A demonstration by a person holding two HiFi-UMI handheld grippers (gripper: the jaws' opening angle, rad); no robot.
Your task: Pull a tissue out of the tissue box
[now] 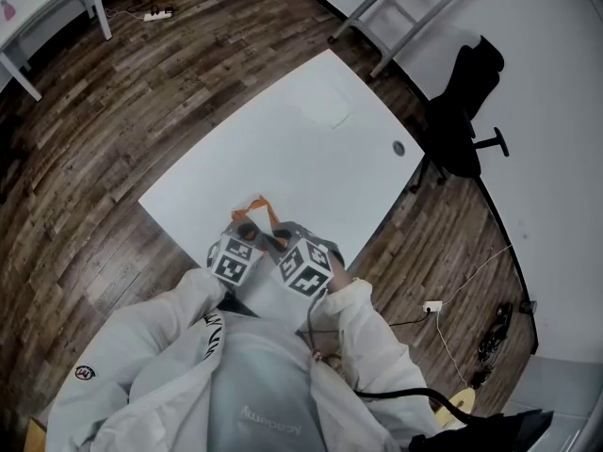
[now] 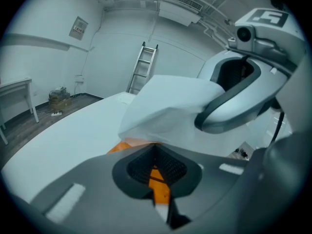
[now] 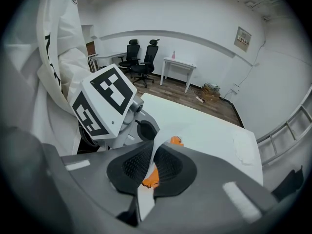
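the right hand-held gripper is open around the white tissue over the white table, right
No, it is not open: the right hand-held gripper is shut on the white tissue over the white table, as the right gripper view shows.

The tissue box [image 1: 252, 211] sits at the near edge of the tabletop [image 1: 283, 149]. The left tongs [image 2: 156, 179] and right tongs [image 3: 148, 167] meet side by side over it, with a tissue [image 3: 157, 143] between the right pair. Another tissue [image 1: 327, 108] lies near the far edge. A chair [image 1: 466, 102] stands right of the tabletop, and a ladder [image 1: 400, 8] stands beyond it.
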